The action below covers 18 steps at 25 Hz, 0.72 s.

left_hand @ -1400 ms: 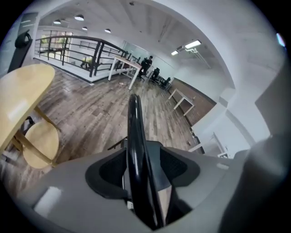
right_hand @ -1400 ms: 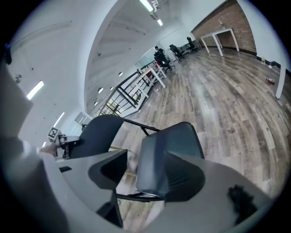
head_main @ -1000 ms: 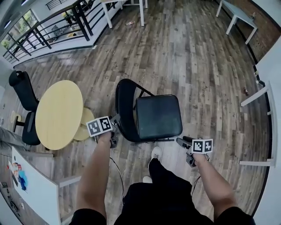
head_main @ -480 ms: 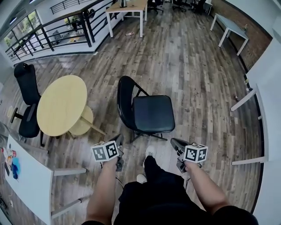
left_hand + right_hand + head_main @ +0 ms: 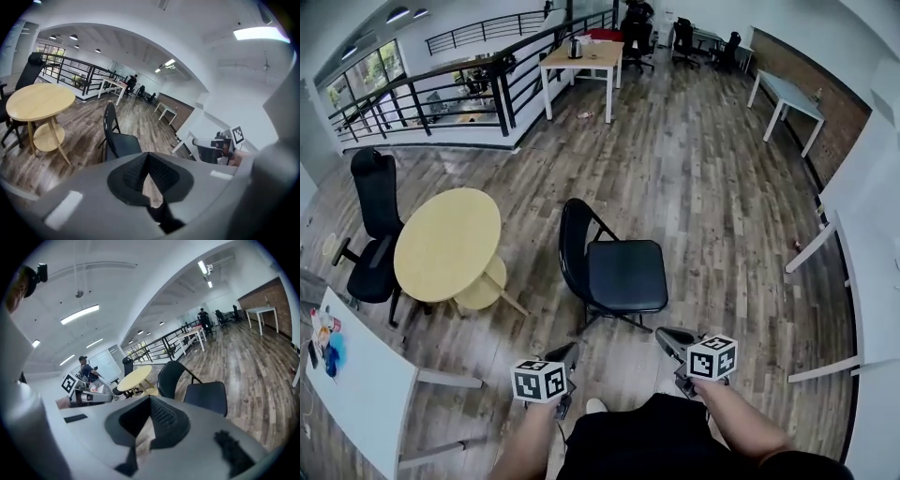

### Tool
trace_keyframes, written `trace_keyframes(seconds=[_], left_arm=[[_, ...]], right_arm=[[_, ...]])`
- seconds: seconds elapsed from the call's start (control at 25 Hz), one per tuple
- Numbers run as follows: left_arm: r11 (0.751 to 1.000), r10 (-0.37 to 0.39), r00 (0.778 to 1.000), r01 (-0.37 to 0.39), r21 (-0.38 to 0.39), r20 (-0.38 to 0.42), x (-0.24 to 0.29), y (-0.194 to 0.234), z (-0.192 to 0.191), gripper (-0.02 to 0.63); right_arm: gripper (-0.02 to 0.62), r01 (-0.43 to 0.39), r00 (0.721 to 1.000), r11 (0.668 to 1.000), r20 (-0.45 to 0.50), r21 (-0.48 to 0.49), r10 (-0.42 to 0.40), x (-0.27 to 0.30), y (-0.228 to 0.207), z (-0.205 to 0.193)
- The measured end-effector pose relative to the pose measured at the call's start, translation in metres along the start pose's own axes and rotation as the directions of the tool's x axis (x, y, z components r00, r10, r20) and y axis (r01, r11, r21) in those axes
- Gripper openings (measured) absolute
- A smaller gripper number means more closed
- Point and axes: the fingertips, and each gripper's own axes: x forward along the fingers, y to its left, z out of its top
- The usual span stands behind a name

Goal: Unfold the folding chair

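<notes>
Close to the body, the left gripper [image 5: 570,351] and right gripper [image 5: 664,336] hang with jaws pressed together on nothing, likely because the job looks finished. Just ahead, the folding chair [image 5: 623,275] stands open on the wooden floor [image 5: 722,187], beside a round table [image 5: 448,244].

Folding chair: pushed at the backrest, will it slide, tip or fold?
Probably slides: the folding chair stands on thin tube legs on smooth wood floor. Likely light: slim frame, thin seat. A high push on the backrest may tip it.
</notes>
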Motion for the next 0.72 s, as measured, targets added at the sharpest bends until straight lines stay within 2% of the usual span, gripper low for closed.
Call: trace_keyframes(seconds=[0.08,0.24,0.48,0.72], left_arm=[[1.0,-0.028,1.0,0.028,0.009,0.01,-0.004,-0.019,-0.006,0.006],[0.999,-0.031,0.998,0.029,0.035,0.063,0.006,-0.058,-0.001,0.006],[1.0,-0.003,0.993,0.002,0.008,0.122,0.036,-0.12,-0.009,0.006],[0.999,0.006,0.993,-0.012,0.052,0.122,0.055,-0.163,-0.018,0.006]], right_arm=[[0.005,-0.009,1.0,0.998,0.013,-0.056,0.009,-0.01,0.006,0.008],[0.005,-0.033,0.999,0.984,0.024,-0.175,0.038,-0.033,0.006,0.032],[0.005,-0.083,0.995,0.976,0.044,-0.2,0.094,-0.089,-0.013,0.04],[0.005,-0.098,0.993,0.974,0.043,-0.203,0.109,-0.122,-0.036,0.019]])
